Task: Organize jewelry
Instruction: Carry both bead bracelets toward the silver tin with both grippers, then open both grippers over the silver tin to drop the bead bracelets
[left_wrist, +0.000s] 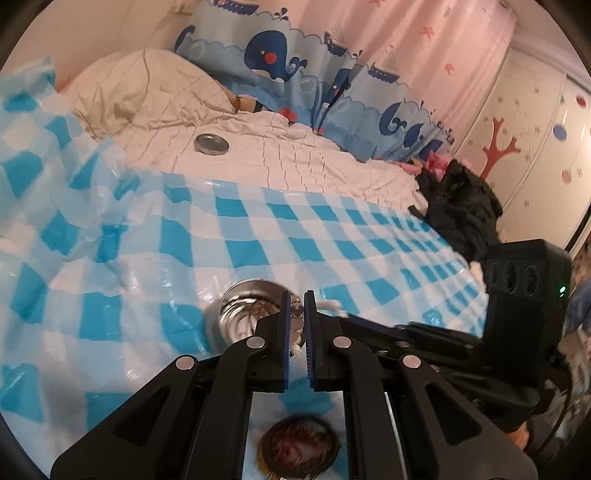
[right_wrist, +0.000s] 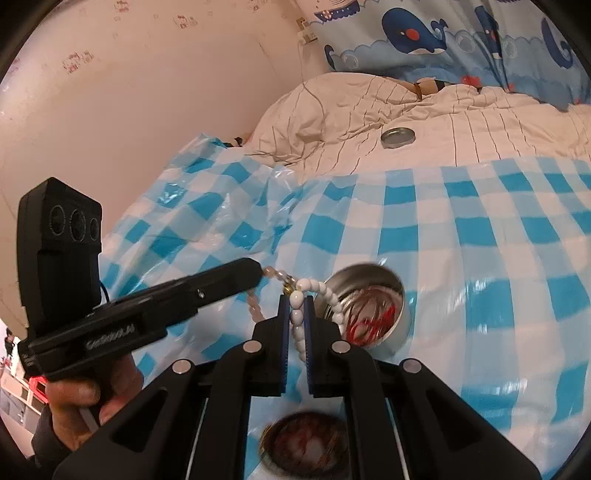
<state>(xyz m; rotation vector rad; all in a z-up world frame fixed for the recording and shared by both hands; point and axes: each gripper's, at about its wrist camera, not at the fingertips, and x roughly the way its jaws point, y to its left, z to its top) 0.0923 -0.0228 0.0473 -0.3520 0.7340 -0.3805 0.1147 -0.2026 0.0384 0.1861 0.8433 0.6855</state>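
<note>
My right gripper (right_wrist: 296, 301) is shut on a white bead bracelet (right_wrist: 295, 316), held just above the blue checked cloth. My left gripper (left_wrist: 296, 308) is shut on the other end of the beads, a pale strand with a small metal clasp (left_wrist: 296, 308); its tip also shows in the right wrist view (right_wrist: 258, 271). A round metal tin (right_wrist: 369, 295) with red and silver jewelry inside sits right beside the beads; it also shows in the left wrist view (left_wrist: 247, 306).
The tin's lid (left_wrist: 211, 143) lies far off on the cream quilt (left_wrist: 295, 155). A black garment (left_wrist: 461, 206) is heaped at the right edge of the bed. The plastic checked cloth (right_wrist: 480, 240) bunches up at the left. The wall stands left.
</note>
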